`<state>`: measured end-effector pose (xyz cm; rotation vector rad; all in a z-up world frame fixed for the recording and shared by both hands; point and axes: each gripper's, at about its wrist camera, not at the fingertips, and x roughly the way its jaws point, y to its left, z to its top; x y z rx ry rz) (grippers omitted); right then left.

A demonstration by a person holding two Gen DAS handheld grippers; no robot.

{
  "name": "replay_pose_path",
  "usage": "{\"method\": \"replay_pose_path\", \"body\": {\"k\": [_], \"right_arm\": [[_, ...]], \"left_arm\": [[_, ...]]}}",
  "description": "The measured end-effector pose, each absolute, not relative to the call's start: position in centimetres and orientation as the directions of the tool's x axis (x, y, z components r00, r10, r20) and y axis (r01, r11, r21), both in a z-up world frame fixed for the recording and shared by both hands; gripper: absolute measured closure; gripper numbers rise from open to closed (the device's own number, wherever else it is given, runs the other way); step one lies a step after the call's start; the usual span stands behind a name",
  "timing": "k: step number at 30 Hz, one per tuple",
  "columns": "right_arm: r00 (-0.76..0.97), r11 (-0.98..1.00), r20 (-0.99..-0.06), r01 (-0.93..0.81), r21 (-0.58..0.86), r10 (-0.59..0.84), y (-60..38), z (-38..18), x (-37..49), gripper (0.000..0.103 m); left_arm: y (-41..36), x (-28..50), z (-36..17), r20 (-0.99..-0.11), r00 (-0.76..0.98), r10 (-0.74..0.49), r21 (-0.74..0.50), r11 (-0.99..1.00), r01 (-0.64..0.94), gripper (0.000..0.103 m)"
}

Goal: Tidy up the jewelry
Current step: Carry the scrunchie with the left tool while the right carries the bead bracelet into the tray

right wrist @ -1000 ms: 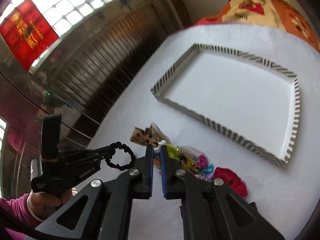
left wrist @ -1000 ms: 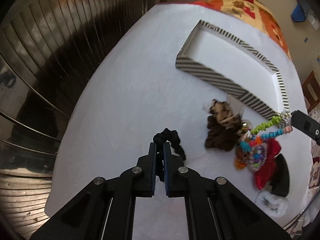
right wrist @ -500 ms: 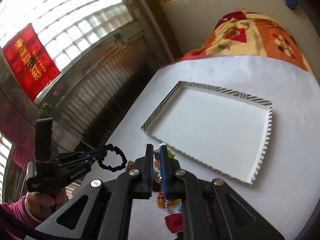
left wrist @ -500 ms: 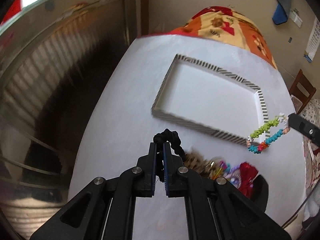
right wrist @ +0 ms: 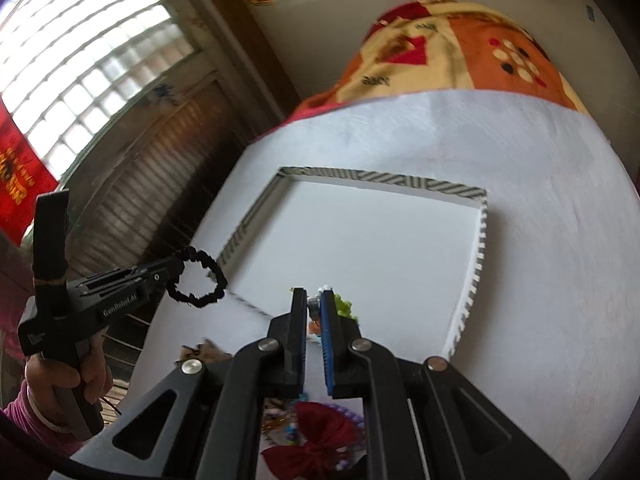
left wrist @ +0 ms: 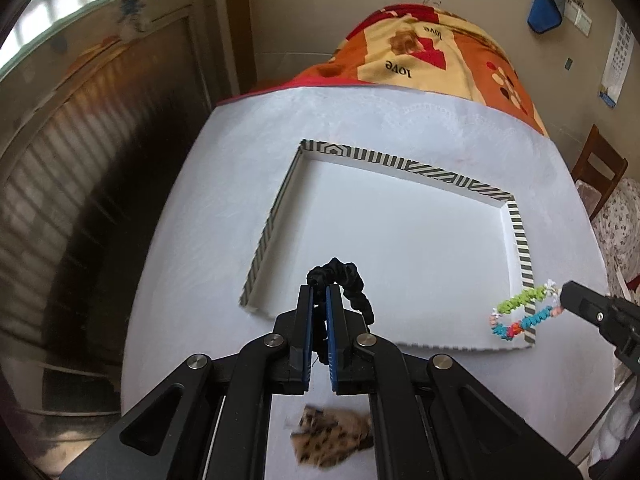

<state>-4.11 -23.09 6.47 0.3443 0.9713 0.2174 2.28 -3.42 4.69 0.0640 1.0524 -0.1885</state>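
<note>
**Two grippers, each with a hair or bead piece, over the striped tray**

- Left gripper (left wrist: pixel 319 294): pitched steeply down toward the tabletop (left wrist: pixel 200 216); jaws closed tight on a black scrunchie (left wrist: pixel 344 280), whose loop curls out past the tips and down their right side. In the right wrist view a hand (right wrist: pixel 60 384) in a pink sleeve grips the handle, the scrunchie hanging as an open ring off the tips, just at the tray's left wall.
- Right gripper (right wrist: pixel 315 300): also angled down; jaws clamped on a beaded bracelet (left wrist: pixel 520 314) of green, blue and orange beads. From the left wrist view the loop dangles off the tips, over the tray's right near corner.
- Striped tray (left wrist: pixel 400 160): white floor, black-and-white walls, ahead of and below both pairs of jaws.
- Leopard-print scrunchie (left wrist: pixel 332 440): on the tabletop, behind and beneath the left jaws.
- Red bow (right wrist: pixel 316 436): on the tabletop under the right gripper's body, among small beaded pieces.
</note>
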Motion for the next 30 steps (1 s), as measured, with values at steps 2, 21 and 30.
{"method": "replay_pose_path", "body": {"k": [2, 21, 30], "right_arm": [[0.542, 0.923, -0.776, -0.002, 0.384, 0.324, -23.8, 5.6, -3.6, 0.096], [0.487, 0.918, -0.810, 0.039, 0.394, 0.327, -24.7, 2.5, -0.2, 0.096], [0.391, 0.942, -0.887, 0.120, 0.314, 0.245, -26.3, -1.7, -0.6, 0.096]], "left_arm": [[-3.9, 3.1, 4.1, -0.873, 0.473, -0.118, -0.031, 0.982, 0.188, 0.103], [-4.9, 8.9, -0.4, -0.912, 0.404, -0.073, -0.001, 0.984, 0.177, 0.103], [-3.2, 9.6, -3.5, -0.939, 0.343, -0.031, 0.017, 0.990, 0.137, 0.103]]}}
